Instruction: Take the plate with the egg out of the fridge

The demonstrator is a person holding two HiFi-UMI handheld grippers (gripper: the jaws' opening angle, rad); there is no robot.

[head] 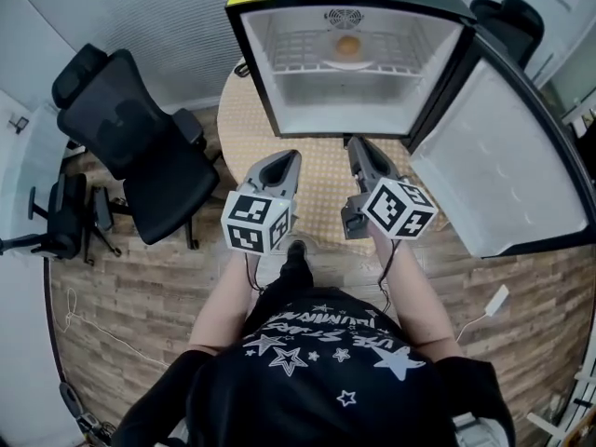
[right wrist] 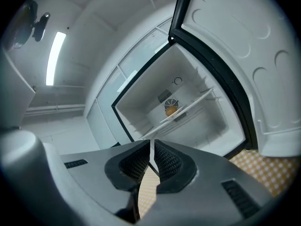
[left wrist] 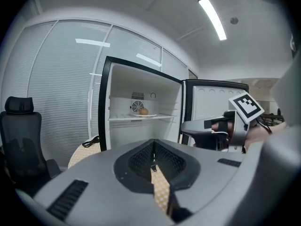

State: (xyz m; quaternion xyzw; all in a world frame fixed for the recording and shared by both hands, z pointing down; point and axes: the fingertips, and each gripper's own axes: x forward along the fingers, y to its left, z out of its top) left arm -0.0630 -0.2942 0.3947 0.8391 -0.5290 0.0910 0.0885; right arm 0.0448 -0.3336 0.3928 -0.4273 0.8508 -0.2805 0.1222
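Note:
A small black fridge [head: 251, 54] stands with its door [head: 503, 166] swung wide to the right. On its wire shelf a white plate [head: 347, 61] carries a brown egg [head: 347, 45]. The egg [left wrist: 143, 111] also shows in the left gripper view and, far off, as the egg [right wrist: 171, 110] in the right gripper view. Both grippers hang in front of the fridge, well short of the shelf. My left gripper [head: 291, 156] is shut and holds nothing. My right gripper [head: 355, 144] is shut too, jaws together, nothing in them.
A black office chair [head: 140, 147] stands to the left of the fridge. A second black chair [head: 507, 17] sits behind the open door. The fridge rests on a round yellow patterned mat [head: 326, 170] over wood flooring. A black cable [left wrist: 91, 141] lies at the fridge's left.

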